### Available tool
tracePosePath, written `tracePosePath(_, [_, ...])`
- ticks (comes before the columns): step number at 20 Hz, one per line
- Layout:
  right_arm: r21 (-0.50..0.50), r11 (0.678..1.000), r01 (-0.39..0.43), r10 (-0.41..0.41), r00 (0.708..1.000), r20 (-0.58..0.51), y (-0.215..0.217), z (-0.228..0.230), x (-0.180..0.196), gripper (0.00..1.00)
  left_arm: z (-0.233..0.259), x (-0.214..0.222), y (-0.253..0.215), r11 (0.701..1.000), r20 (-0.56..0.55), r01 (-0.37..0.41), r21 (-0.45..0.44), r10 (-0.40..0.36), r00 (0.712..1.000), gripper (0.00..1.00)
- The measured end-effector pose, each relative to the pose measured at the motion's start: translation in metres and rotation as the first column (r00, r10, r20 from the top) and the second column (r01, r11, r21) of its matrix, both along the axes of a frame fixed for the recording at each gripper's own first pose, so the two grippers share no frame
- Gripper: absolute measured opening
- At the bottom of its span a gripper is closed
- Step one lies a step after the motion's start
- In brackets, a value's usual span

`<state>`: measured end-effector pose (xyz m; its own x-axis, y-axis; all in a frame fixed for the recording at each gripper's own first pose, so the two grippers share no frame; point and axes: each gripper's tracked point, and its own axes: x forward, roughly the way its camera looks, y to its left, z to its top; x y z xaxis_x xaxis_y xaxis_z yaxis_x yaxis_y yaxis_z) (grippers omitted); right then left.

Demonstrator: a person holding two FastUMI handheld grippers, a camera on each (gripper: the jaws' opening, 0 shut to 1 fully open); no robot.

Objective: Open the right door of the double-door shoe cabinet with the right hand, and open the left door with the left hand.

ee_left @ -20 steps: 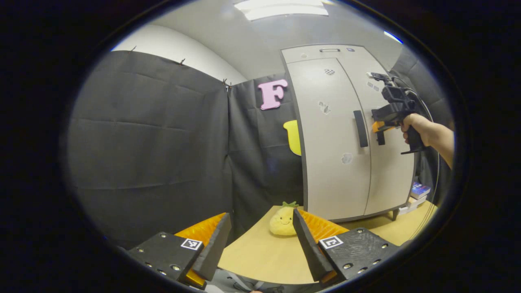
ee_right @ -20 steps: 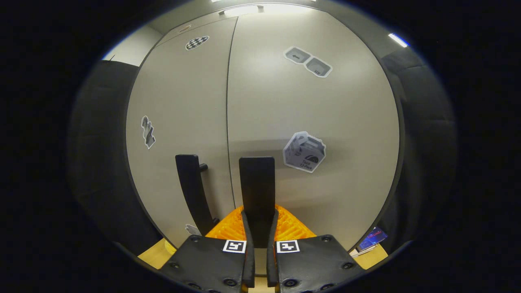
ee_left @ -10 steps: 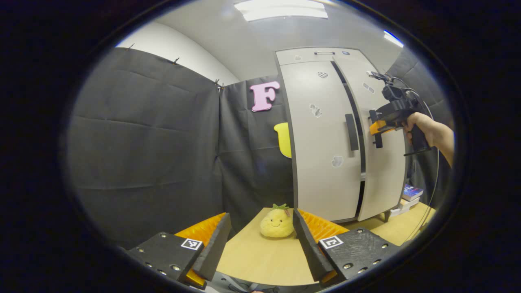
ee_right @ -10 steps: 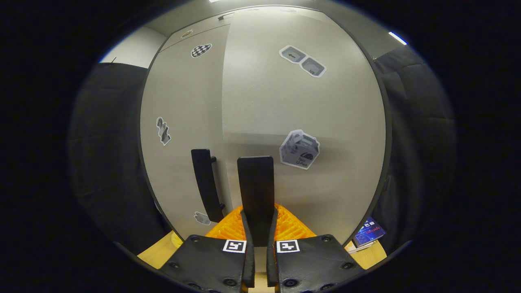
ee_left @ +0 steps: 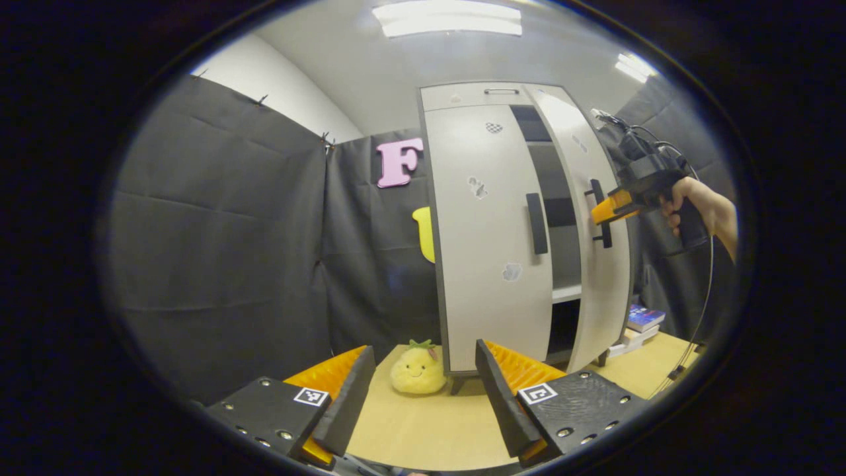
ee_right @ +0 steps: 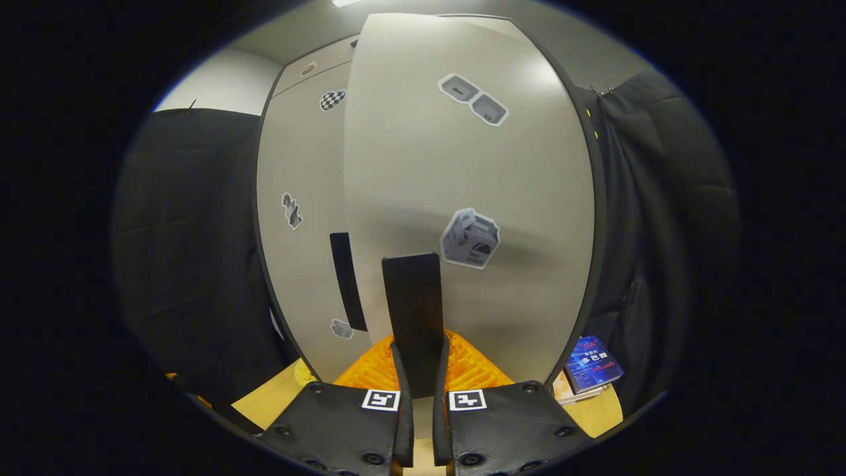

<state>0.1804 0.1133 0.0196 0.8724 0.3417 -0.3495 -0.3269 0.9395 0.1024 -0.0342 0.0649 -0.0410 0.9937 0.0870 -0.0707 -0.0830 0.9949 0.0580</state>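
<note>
Shoe cabinet (ee_left: pixel 492 231), tall, pale grey, double-door: stands on the light wooden surface (ee_left: pixel 429 423) against the black cloth wall.

Right door (ee_right: pixel 462 198), pale grey with stickers: swung partly out from the cabinet; dark shelves show in the gap beside it in the left gripper view.

Right door's black bar handle (ee_right: pixel 413 311): upright, pinched between both fingers of the right tool (ee_right: pixel 418 370), whose jaws stand narrow on it. From the left gripper view, this tool (ee_left: pixel 611 208) is at the door's handle, held by a hand (ee_left: pixel 687 205).

Left door (ee_left: pixel 486 251), pale grey: flush with the cabinet, its black bar handle (ee_left: pixel 537 223) untouched.

Left tool (ee_left: pixel 423 390): jaws wide, holding nothing, well apart from the cabinet.

Yellow pineapple plush toy (ee_left: pixel 416 370): on the surface, just beside the cabinet's left foot.

Stack of books (ee_left: pixel 638 324): right of the cabinet's base.
</note>
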Motion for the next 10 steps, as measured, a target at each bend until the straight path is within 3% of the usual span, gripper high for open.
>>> tracePosePath(10, [0.012,1.0,-0.021,0.021,1.0,-0.005,-0.051,0.008,-0.038,0.13,0.003,0.017,-0.044,0.997,0.003,0.075,0.001,-0.075,0.997,0.89])
